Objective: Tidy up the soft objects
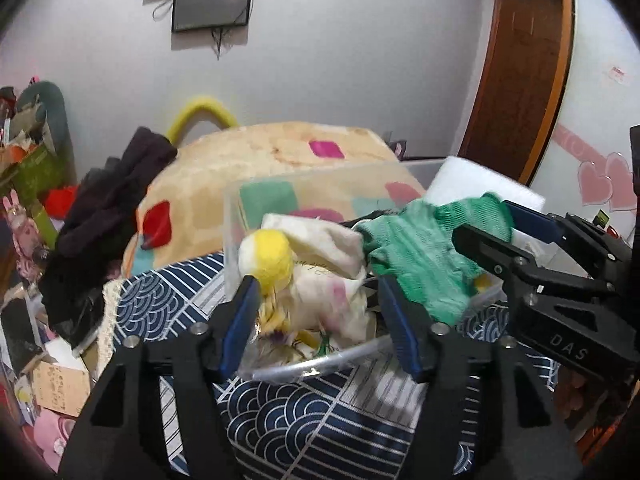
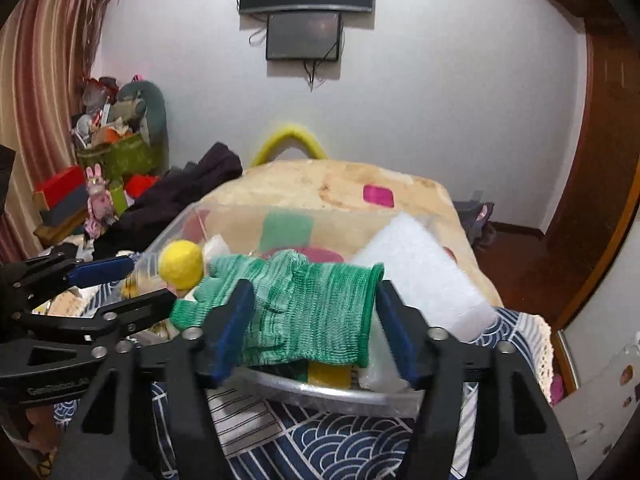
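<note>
A clear plastic bin stands on a navy wave-patterned cloth. It holds a green knit glove, a yellow ball, a white floral cloth and a white foam block. My left gripper is open over the floral cloth and ball. My right gripper is open, its fingers on either side of the glove without pinching it.
The bin sits on a bed with a beige blanket with coloured patches. Dark clothes pile at the left. Clutter and boxes stand far left. A wooden door is at the right.
</note>
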The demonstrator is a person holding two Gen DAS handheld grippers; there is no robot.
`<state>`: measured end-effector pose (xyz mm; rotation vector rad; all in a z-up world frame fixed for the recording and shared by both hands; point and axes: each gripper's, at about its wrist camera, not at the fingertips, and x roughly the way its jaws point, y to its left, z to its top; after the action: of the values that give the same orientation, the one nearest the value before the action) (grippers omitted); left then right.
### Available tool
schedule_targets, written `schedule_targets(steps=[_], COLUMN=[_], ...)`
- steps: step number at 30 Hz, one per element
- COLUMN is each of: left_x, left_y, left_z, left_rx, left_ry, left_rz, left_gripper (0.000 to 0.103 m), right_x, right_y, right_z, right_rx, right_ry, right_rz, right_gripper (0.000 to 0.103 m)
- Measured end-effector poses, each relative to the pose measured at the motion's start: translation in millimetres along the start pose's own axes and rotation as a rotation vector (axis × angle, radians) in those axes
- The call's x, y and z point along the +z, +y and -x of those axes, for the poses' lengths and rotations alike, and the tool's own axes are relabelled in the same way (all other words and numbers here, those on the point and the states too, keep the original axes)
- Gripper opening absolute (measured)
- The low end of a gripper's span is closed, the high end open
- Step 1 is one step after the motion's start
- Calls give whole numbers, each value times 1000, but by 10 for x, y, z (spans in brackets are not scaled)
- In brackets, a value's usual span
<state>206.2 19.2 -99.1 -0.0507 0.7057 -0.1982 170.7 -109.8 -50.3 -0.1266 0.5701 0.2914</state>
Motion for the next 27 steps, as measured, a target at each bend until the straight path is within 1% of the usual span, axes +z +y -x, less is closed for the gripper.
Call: schedule_targets(steps=[1, 2, 6, 8, 9, 11, 13, 15, 18, 19, 21, 24, 27], left_x=[-3, -4, 20, 25, 20, 4, -34, -74, -144, -166, -212, -270, -329], left_y=[-11, -22, -30, -15, 1, 8, -23, -82, -136, -142, -143, -134, -156], left_z=[58, 129, 396, 546, 651, 828, 1058, 1254, 1513, 1582, 1697, 1810, 1913], left_rx=[0, -1, 16, 18, 13, 19, 40, 67, 68, 64, 54, 61, 81], left_ry=[-10, -21, -64, -95, -118, -158, -223, -282, -352, -368, -395, -428, -448], left_rz=[-6, -10, -9, 5, 17, 34, 27, 17, 23, 32, 50, 60, 59], left_gripper=[69, 70, 73, 77, 77, 78, 82, 83, 83, 84, 89, 90, 91], right_x=[8, 20, 42, 35, 23, -12, -48, -51, -34, -25, -23, -15, -27], right_y=[-7, -6, -20, -27, -26, -8, 37, 89, 141, 153, 171, 187, 179], right_z=[29, 65, 314, 508, 590, 775, 996, 1131, 1304, 1352, 1416, 1474, 1525], right_rx=[-2, -7, -16, -24, -32, -36, -36, -36, -20, -16, -14, 7, 10], right_ry=[-6, -12, -57, -93, -114, -161, -215, -253, -301, -316, -339, -361, -388], right_rz=[0, 3, 3, -6, -10, -14, -3, 10, 9, 8, 5, -9, -28], right_gripper=[66, 68, 69, 70, 71, 78, 81, 81, 83, 84, 85, 87, 96])
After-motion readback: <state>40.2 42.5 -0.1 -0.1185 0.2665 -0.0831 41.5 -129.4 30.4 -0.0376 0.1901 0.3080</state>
